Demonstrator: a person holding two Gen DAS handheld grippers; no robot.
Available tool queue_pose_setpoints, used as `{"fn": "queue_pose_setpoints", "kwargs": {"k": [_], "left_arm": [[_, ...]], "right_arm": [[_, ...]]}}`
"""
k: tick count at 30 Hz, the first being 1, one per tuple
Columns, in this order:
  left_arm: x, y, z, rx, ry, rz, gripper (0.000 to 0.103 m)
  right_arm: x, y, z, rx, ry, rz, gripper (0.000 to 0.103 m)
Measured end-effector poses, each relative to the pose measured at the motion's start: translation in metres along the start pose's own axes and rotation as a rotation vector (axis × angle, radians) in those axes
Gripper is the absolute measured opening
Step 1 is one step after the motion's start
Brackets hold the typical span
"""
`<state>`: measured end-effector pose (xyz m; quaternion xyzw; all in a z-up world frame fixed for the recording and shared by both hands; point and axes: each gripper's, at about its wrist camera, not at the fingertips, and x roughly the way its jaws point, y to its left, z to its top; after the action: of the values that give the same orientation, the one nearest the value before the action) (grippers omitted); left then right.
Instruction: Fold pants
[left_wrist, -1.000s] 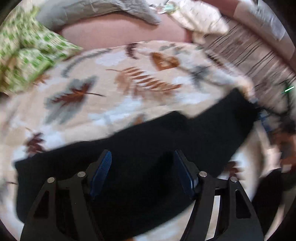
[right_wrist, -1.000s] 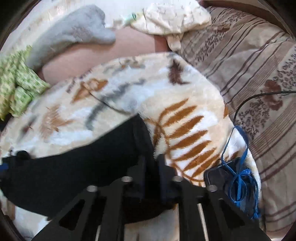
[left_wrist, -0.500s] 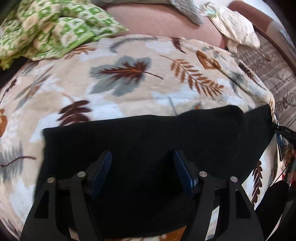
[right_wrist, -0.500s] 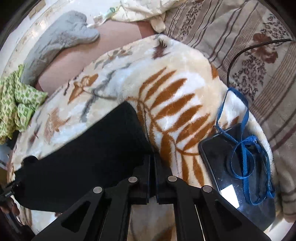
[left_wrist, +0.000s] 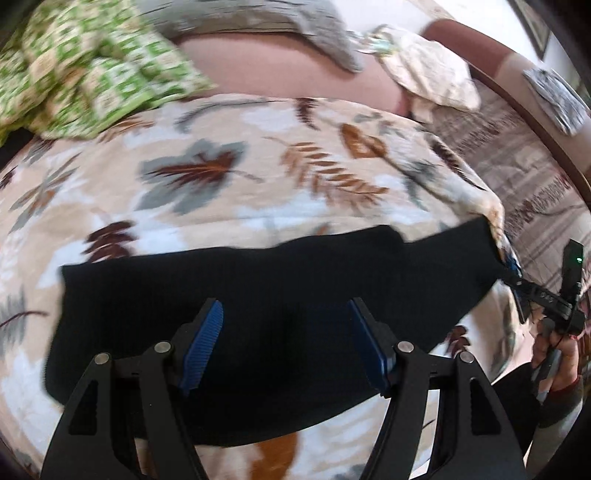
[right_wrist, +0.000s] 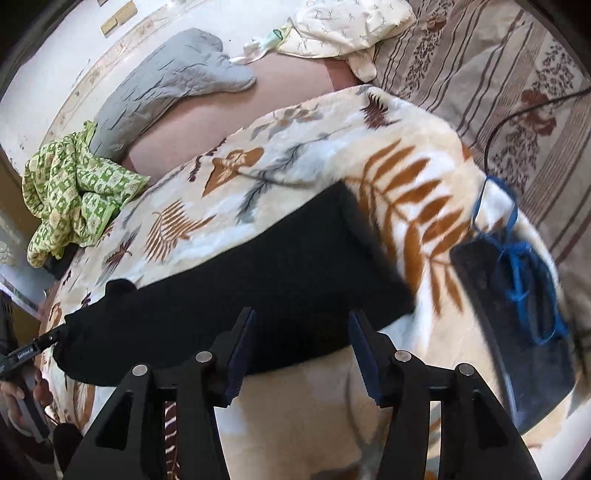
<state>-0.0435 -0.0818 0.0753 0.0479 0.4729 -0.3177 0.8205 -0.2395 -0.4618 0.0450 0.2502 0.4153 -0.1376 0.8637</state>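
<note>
Lying flat across the near edge of the leaf-print blanket (right_wrist: 280, 155), the black pants (left_wrist: 258, 302) form a folded, wide band. Left gripper (left_wrist: 286, 343) hangs over the band's middle, jaws spread apart, nothing between the blue pads. Right gripper (right_wrist: 301, 354) sits at the pants' near right end, jaws likewise parted and empty. A dark phone (right_wrist: 517, 317) with blue cord (right_wrist: 517, 258) rests at the blanket's right edge. Green patterned cloth (right_wrist: 74, 192) is bunched at the far left corner.
</note>
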Motion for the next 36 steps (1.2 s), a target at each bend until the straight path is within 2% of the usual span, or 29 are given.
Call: {"fn": "queue_pose_setpoints", "kwargs": {"k": [5,13,15,18,22,24,27,30,31,32,33,34,36], "left_arm": [[0.026,-0.044,0.008,0.038,0.019,-0.043,0.069],[0.065,-0.069,0.025,0.05,0.034,0.025,0.069],[0.065,-0.068,0.024,0.045,0.034,0.023,0.069],[0.057,-0.062,0.021,0.049,0.025,0.015,0.069],[0.042,-0.042,0.015,0.039,0.014,0.062,0.071],[0.034,-0.029,0.013,0.033,-0.004,0.121,0.071],[0.024,-0.008,0.01,0.0,-0.02,0.14,0.071],[0.026,0.01,0.009,-0.039,-0.014,0.151,0.071],[0.028,0.014,0.008,-0.05,-0.01,0.154,0.071],[0.029,0.017,0.008,-0.055,-0.008,0.155,0.071],[0.031,0.019,0.008,-0.058,-0.006,0.156,0.071],[0.034,0.021,0.007,-0.061,-0.003,0.159,0.071],[0.036,0.024,0.006,-0.066,-0.002,0.161,0.071]], "right_arm": [[0.001,-0.001,-0.01,-0.028,0.019,-0.03,0.055],[-0.007,-0.016,-0.012,-0.003,0.013,-0.028,0.055],[-0.014,-0.007,-0.01,-0.035,-0.022,0.009,0.057],[-0.017,0.026,-0.001,-0.128,-0.045,0.146,0.06],[0.009,0.089,0.015,-0.258,-0.022,0.266,0.062],[0.032,0.126,0.02,-0.312,0.018,0.32,0.062],[0.059,0.169,0.015,-0.392,0.068,0.382,0.062],[0.088,0.197,0.012,-0.441,0.127,0.392,0.062],[0.098,0.203,0.011,-0.45,0.143,0.393,0.059],[0.104,0.206,0.009,-0.458,0.151,0.393,0.052],[0.111,0.21,0.009,-0.475,0.157,0.38,0.017],[0.114,0.21,0.009,-0.482,0.161,0.369,0.009],[0.116,0.211,0.01,-0.485,0.148,0.337,0.009]]}}
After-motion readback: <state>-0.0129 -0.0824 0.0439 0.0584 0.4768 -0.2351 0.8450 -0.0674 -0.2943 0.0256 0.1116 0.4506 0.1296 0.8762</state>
